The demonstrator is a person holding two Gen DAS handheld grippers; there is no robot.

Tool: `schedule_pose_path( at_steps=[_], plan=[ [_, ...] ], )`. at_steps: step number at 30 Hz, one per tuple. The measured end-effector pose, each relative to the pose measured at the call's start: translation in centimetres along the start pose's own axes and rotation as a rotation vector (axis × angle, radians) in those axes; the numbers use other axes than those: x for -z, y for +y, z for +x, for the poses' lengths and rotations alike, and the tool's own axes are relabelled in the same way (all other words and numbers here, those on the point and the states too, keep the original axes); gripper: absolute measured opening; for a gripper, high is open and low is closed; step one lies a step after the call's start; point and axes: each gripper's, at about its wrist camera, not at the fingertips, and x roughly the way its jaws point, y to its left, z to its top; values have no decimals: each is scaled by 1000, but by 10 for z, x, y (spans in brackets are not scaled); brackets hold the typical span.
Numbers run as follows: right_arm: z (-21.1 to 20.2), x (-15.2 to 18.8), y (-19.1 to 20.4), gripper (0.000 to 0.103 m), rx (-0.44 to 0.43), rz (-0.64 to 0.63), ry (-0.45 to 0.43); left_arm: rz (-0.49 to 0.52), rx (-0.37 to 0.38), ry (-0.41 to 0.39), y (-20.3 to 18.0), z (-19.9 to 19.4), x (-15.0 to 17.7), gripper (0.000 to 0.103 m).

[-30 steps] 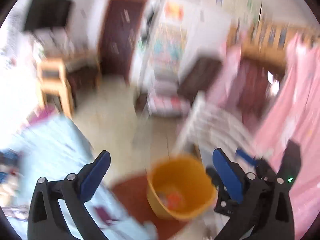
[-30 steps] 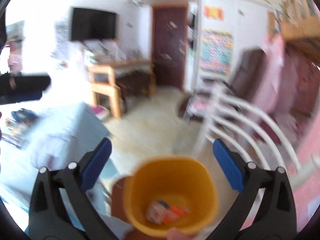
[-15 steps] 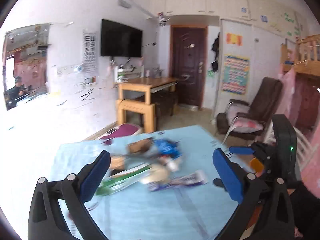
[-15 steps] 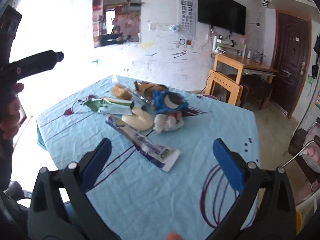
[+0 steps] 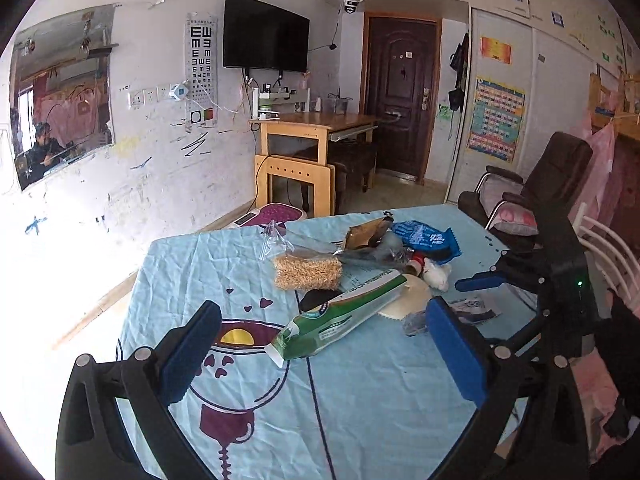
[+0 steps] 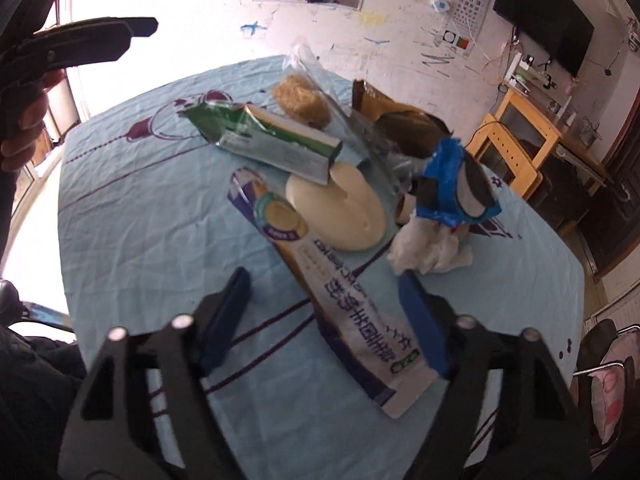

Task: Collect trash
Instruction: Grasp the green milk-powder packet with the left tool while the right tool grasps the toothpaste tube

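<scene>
Right tongs (image 6: 326,320) closing astride the near end of the blue-white wrapper (image 6: 320,272), pads not yet touching, wrapper flat on the counter (image 6: 120,220) with long axis running away toward the trash pile, left tongs (image 5: 320,352) wide open, empty.

A wall-mounted television (image 5: 266,34) hangs left of the dark door (image 5: 400,96), above a wooden desk (image 5: 312,128); an eye chart (image 5: 201,68) and mirror (image 5: 60,92) hang farther left, a brown armchair (image 5: 532,188) at far right.
</scene>
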Motion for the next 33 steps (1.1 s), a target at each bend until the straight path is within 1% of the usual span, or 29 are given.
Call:
schedule_pose_path(
  at_steps=[2, 3, 5, 6, 8, 9, 10, 11, 12, 14, 17, 18, 19, 22, 25, 26, 28, 30, 33],
  plan=[
    [3, -1, -5, 31, -58, 34, 11, 37, -31, 23, -2, 11, 1, 97],
    [4, -1, -7, 28, -55, 46, 18, 58, -39, 36, -4, 18, 2, 97],
    [0, 0, -4, 28, -24, 39, 16, 93, -40, 49, -7, 28, 3, 97],
    [-2, 2, -1, 27, -21, 29, 12, 114, -34, 57, -8, 34, 3, 97],
    [-10, 5, 4, 27, -15, 17, -1, 171, -45, 88, -16, 49, 3, 94],
    [-14, 7, 4, 27, -23, 23, -9, 197, -41, 103, -20, 56, 2, 89],
    [-20, 9, 4, 27, -25, 30, -20, 220, -20, 126, -23, 65, 2, 85],
    [-27, 13, 2, 27, -19, 39, -31, 232, 0, 155, -24, 74, 2, 83],
    [-34, 16, -1, 27, -22, 51, -40, 236, 6, 181, -24, 83, 2, 81],
    [-46, 20, -6, 27, -25, 78, -65, 240, 15, 225, -21, 98, 2, 81],
    [-57, 23, -13, 27, -13, 102, -83, 213, 40, 287, -14, 113, 3, 79],
    [-59, 24, -14, 27, -6, 105, -87, 209, 50, 295, -14, 114, 4, 69],
    [-60, 24, -16, 27, 0, 110, -92, 215, 53, 298, -15, 113, 5, 57],
    [-60, 26, -23, 27, 9, 133, -98, 255, 31, 297, -24, 108, 12, 37],
    [-59, 27, -26, 27, 7, 152, -104, 274, 17, 299, -32, 101, 18, 23],
    [-59, 28, -25, 27, 5, 157, -106, 274, 13, 298, -33, 99, 19, 22],
    [-62, 31, -21, 27, 2, 163, -112, 281, -9, 292, -35, 93, 23, 15],
    [-62, 31, -20, 27, -2, 165, -116, 267, -2, 293, -34, 86, 25, 11],
    [-64, 33, -18, 27, -7, 169, -121, 249, -2, 287, -33, 74, 29, 9]
  ],
)
